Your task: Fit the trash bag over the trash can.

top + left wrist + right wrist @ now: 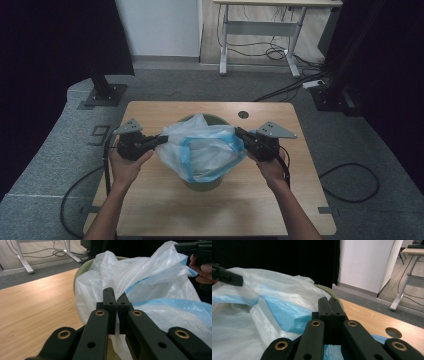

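The left gripper [159,140] has its jaws clamped on the bag's [202,150] left rim, holding that side taut. The white bag with its blue hem sits in the green bin [202,183] at the middle of the table [150,210], its mouth stretched wide, probably to fold over the bin's edge. The right gripper [240,133] pinches the blue hem, pulling the opposite way.

Grey carpeted floor [200,85], white far wall [160,27], white-legged metal desk [260,30] far right, black cables [270,50] beneath it.
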`<state>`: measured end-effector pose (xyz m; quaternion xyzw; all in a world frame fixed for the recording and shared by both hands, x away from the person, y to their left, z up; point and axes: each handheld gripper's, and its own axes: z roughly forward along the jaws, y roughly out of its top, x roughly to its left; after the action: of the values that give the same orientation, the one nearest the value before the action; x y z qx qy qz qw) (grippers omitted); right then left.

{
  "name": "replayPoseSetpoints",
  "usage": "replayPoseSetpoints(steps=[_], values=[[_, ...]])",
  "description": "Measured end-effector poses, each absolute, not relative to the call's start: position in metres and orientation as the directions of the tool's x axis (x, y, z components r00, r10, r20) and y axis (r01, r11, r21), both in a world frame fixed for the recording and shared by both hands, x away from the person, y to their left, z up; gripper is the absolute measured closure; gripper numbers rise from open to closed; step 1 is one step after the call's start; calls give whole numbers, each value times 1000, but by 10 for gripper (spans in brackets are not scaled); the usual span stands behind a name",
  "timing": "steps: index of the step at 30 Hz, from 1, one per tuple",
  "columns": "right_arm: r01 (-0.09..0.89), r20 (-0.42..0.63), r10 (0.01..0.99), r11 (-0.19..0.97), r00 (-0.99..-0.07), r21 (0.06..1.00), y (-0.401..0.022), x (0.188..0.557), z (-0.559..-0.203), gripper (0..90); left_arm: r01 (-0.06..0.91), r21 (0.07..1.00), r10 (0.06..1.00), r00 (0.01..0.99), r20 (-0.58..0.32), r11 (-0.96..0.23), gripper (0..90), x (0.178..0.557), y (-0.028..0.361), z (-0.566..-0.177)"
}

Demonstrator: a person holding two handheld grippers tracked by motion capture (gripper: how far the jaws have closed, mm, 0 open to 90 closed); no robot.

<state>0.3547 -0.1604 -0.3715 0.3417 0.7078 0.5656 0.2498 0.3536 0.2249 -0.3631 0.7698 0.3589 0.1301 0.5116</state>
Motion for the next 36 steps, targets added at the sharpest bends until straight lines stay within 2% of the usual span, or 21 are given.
replayPoseSetpoints(steps=[17,25,36], values=[[216,34,781,130,-624,968,-147,402,-378,889,473,862,694,683,-227,-184,880,375,235,-367],[217,16,788,150,-615,965,-140,413,-386,889,495,856,688,673,-270,-149,871,381,240,-374],[239,62,772,119,-633,964,-134,429,-395,889,526,842,717,633,-292,-121,878,390,247,-386]])
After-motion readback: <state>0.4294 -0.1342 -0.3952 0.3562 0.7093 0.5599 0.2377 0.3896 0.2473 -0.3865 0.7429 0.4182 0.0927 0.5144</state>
